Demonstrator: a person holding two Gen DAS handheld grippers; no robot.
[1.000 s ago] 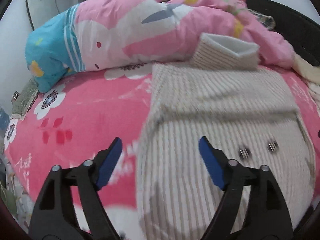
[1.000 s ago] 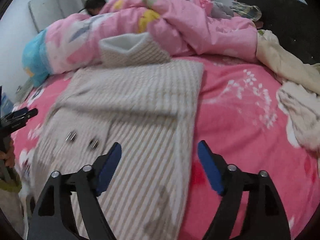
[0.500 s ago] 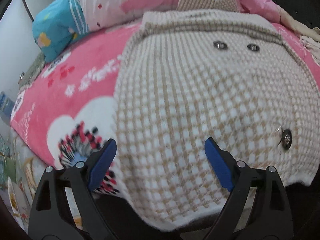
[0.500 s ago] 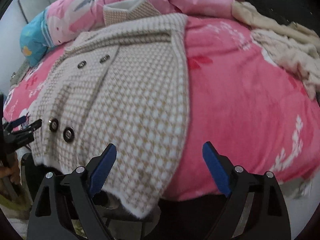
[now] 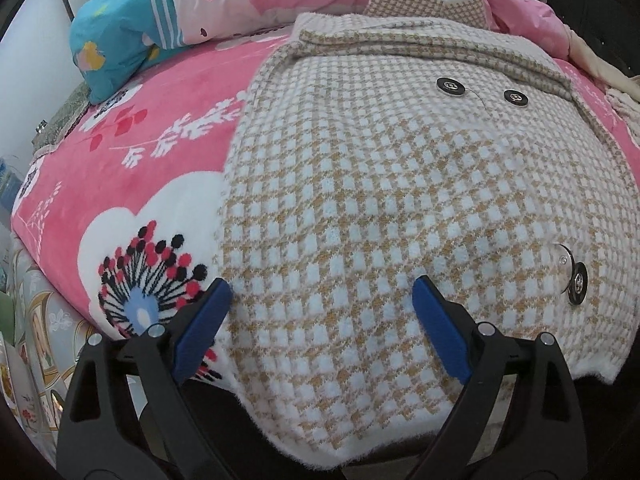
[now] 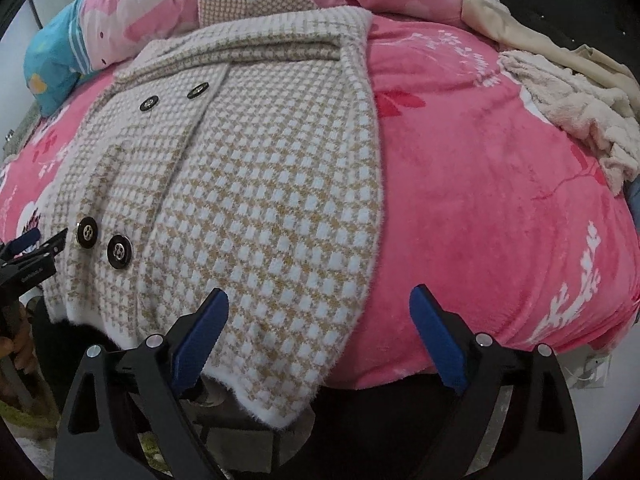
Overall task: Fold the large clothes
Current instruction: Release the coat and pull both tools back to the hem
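A beige-and-white houndstooth coat with black buttons lies flat on a pink floral blanket, hem hanging over the near bed edge. It also shows in the right wrist view. My left gripper is open, its blue pads straddling the hem's left corner, holding nothing. My right gripper is open over the hem's right corner, holding nothing. The left gripper also shows at the left edge of the right wrist view.
A pink and blue quilt is bunched at the back of the bed. Cream and beige clothes lie at the right on the blanket. The bed edge drops off just below both grippers.
Both grippers have pulled back and dropped from over the coat's middle to its hem at the near bed edge. Both have stayed open.
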